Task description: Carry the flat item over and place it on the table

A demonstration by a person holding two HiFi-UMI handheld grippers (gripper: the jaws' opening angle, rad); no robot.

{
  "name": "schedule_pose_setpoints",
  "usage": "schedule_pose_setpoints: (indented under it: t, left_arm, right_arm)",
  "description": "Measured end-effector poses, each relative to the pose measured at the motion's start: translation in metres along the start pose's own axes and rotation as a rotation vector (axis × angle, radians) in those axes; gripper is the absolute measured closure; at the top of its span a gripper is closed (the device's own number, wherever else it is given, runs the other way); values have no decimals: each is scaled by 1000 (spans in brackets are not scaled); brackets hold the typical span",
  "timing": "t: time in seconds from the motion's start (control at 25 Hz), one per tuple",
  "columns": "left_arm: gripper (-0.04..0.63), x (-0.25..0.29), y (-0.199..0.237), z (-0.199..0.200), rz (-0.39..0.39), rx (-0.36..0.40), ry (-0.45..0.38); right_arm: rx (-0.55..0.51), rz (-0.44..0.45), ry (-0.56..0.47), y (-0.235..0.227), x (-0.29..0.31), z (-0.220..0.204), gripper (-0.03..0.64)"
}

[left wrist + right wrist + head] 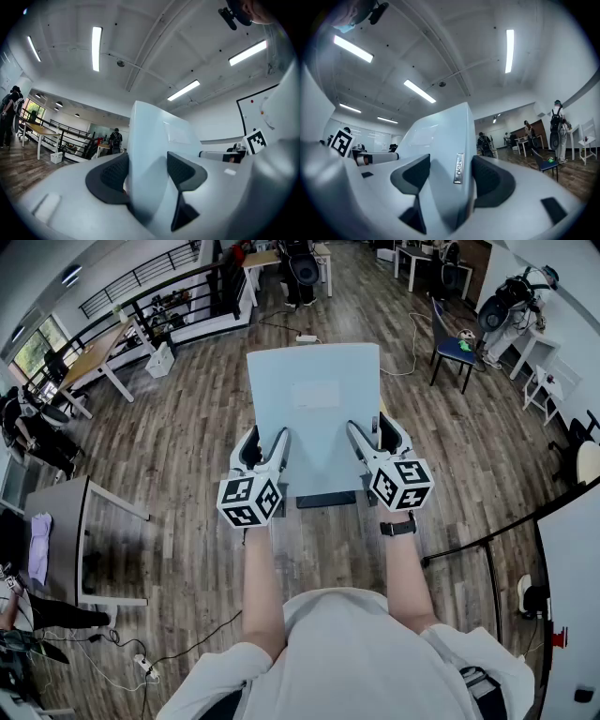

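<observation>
A pale blue-grey flat item point(314, 413) hangs level above the wooden floor, straight out in front of me. My left gripper point(264, 448) clamps its near left edge and my right gripper point(378, 439) its near right edge. In the left gripper view the flat item point(150, 140) rises on edge between the two dark pads point(110, 176), which press on both its faces. The right gripper view shows the flat item point(440, 136) the same way, with a small metal tag on its edge and a pad point(490, 180) on either side.
A grey table point(84, 512) stands to my left and a white table edge point(572, 596) at the far right. A blue chair point(455, 343) stands ahead to the right, a wooden table point(94, 357) and a railing ahead to the left. People stand at the room's edges.
</observation>
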State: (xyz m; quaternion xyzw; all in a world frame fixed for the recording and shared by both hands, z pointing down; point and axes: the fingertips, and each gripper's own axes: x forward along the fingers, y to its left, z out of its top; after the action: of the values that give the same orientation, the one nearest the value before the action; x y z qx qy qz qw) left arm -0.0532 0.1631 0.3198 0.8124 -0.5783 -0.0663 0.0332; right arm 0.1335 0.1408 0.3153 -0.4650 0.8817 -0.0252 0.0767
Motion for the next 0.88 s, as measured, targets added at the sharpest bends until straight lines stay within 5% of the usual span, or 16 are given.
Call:
schedule_pose_setpoints:
  t: [0.44,0.88]
  left_arm:
    - [330,-1,-20,-17,39,-22,-22]
    - [328,64,33,-44,24,-72,5]
  right_arm:
    - [35,27,-16,-20,-11,-11,332]
    - [79,1,22,-50,62,-47,331]
